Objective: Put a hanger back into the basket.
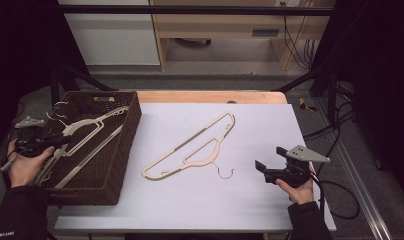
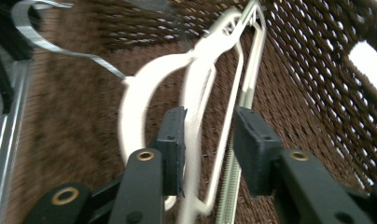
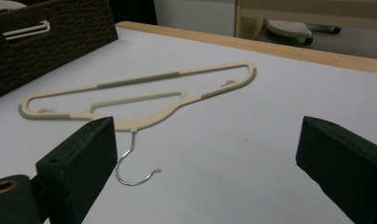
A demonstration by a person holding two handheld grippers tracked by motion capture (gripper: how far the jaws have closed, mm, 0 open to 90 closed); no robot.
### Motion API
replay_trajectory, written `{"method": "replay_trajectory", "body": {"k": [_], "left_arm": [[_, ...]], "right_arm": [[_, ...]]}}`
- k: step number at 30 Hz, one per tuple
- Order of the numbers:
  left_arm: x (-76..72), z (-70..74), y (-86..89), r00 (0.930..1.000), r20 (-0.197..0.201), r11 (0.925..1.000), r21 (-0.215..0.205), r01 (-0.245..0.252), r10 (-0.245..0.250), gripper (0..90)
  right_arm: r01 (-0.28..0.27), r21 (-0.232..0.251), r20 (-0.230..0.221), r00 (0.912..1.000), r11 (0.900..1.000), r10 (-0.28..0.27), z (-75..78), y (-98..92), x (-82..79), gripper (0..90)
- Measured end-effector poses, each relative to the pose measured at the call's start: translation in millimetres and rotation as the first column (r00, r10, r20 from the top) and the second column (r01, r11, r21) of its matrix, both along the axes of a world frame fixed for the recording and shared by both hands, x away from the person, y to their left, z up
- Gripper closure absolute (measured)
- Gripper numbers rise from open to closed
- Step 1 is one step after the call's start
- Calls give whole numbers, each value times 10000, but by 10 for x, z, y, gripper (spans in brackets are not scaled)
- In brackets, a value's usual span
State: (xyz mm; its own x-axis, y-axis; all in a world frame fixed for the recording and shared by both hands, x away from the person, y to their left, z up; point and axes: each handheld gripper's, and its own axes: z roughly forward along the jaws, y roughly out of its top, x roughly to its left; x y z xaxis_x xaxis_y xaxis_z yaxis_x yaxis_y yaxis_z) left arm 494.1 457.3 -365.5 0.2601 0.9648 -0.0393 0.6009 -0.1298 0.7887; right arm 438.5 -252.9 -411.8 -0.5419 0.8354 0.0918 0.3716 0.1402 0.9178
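dim room, dark edges; left gripper view motion-blurred.

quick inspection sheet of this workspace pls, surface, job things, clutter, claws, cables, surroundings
surface: white table top, wooden strip along its far edge.
job's things: one cream hanger flat on the table; more hangers in the brown wicker basket at the left.
clutter: nothing seen.
claws: left claw inside the basket, jaws apart astride a hanger bar; right claw open, near the table hanger's hook.
cables: black leads trail off right.
surroundings: wooden furniture behind, dark sides.
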Motion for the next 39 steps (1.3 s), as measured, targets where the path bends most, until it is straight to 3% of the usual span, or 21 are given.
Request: {"method": "replay_trajectory", "body": {"k": [5,9,13,17,23,32,35,37,39], "left_arm": [[-175,147,7,9950,997,9990,-446,-48,92,513],[-274,277,-123,9830,1827,9975,-624,324,-205,398],[-356,374,-319,9635,2610,9931,-825,828,-587,294],[-401,428,-565,9405,3218,9830,-1053,1502,-1092,182],[-448,476,-999,9190,3542,9638,-1308,2323,-1734,95],[-512,405,-1527,8835,3711,9291,-1186,3504,-2859,71],[-530,362,-1670,8784,3676,9303,-819,3576,-3053,70],[-538,333,-1760,8725,3619,9211,-822,3806,-3282,70],[-550,314,-1854,8659,3595,9165,-641,3948,-3478,69]], "right_arm": [[-20,23,9,10000,10000,20,11,21,9,57],[-63,51,54,10000,10000,63,25,36,6,57],[-31,79,178,9998,10000,30,47,30,2,56],[5,146,160,9999,9999,-7,54,35,0,56],[3,89,225,9997,10000,-5,76,61,-5,56],[-8,244,321,9995,9997,0,121,87,-25,54],[-64,261,363,9993,9996,55,137,104,-31,55],[-108,230,367,9993,9997,100,145,123,-29,56],[-143,198,364,9992,9997,136,149,147,-25,56]]}}
